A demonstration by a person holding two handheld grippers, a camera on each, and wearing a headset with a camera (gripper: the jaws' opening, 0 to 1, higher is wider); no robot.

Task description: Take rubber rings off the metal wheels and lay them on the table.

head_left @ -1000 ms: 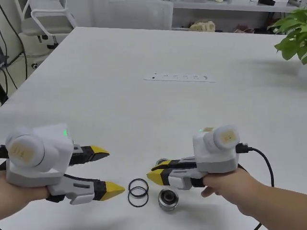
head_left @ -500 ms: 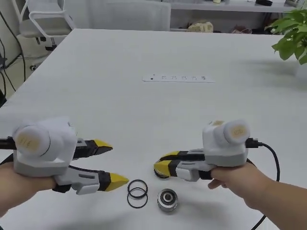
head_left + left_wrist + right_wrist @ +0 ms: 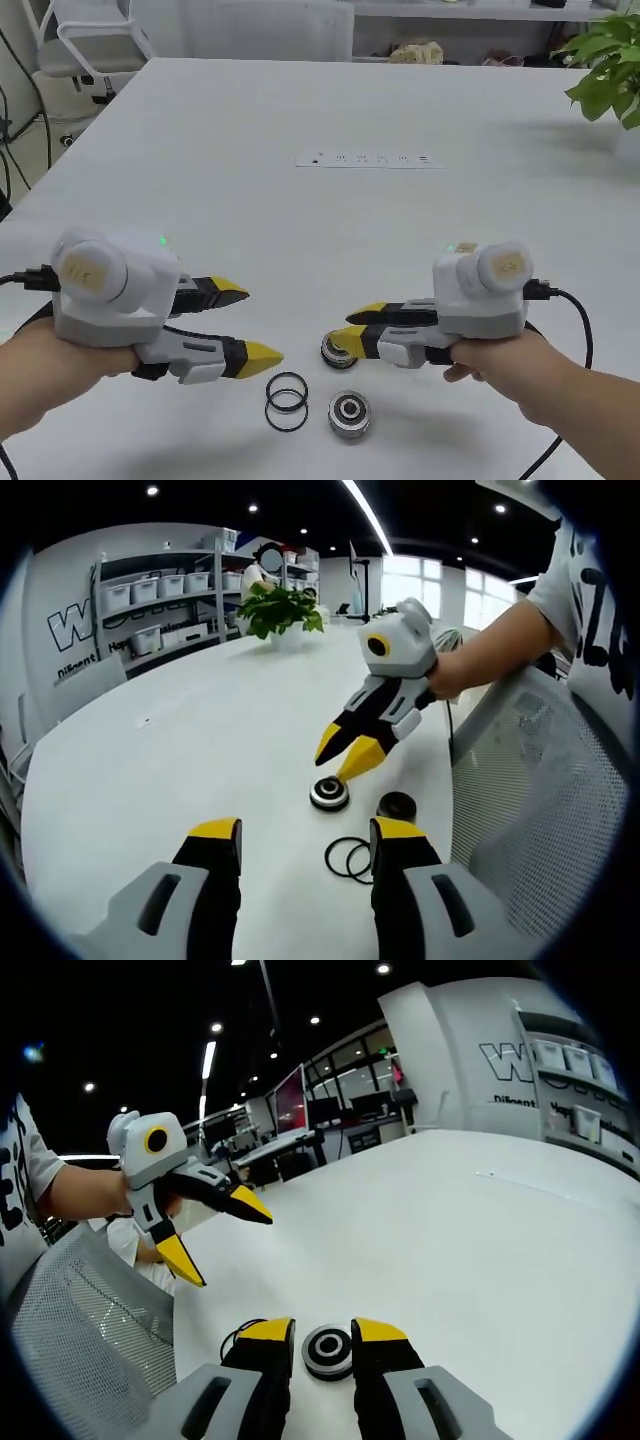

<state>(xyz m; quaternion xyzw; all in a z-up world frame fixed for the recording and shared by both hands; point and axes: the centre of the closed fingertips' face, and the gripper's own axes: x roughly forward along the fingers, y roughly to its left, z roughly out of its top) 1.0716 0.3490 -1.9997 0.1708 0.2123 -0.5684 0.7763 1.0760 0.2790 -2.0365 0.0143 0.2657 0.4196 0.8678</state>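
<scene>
On the white counter (image 3: 300, 220) the left claw (image 3: 248, 323) is spread wide, holding nothing, while the right claw (image 3: 354, 326) is only narrowly apart. One metal wheel (image 3: 336, 351) lies flat at the right claw's tips; whether they touch it I cannot tell. A second wheel (image 3: 349, 412) sits nearer the person, with two black rubber rings (image 3: 287, 401) overlapping on the counter just beside it.

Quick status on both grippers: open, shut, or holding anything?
Left gripper: open wide, holding nothing.
Right gripper: open narrowly, tips right at a metal wheel, not closed on it.
</scene>
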